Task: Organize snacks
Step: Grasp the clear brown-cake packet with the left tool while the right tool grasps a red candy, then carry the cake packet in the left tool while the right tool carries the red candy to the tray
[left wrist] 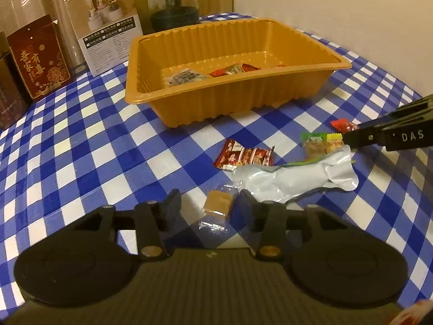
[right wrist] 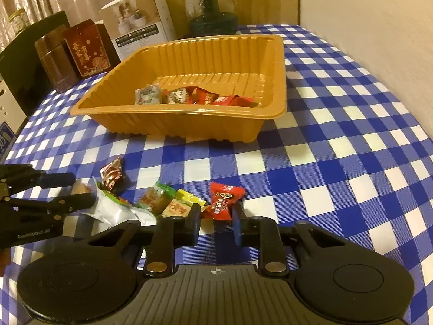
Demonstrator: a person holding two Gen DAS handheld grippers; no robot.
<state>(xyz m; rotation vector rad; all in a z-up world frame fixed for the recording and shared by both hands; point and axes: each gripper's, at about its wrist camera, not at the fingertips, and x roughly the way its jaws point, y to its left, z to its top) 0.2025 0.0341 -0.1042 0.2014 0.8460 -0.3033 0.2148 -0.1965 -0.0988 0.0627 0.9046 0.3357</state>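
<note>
Back left: a red printed tin (right wrist: 88, 48), a white carton (right wrist: 140, 17), a dark glass jar (right wrist: 209, 8). Centre: my ribbed orange plastic tray (right wrist: 189, 113) held wrapped sweets on the checked surface (right wrist: 338, 162). My left hand-held gripper (left wrist: 205, 207) stood open around a clear-wrapped caramel (left wrist: 217, 204); a crinkled silver pouch (left wrist: 292, 178) lay beside. My right hand-held gripper (right wrist: 215, 218) pinched a red candy (right wrist: 223, 201).

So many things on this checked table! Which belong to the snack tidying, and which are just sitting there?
For the job:
- orange ribbed plastic tray
- red wrapped candy
- clear-wrapped brown caramel
- silver foil pouch
- dark red snack packet

Just standing about:
- white cardboard box
- dark red patterned tin
- glass jar
</note>
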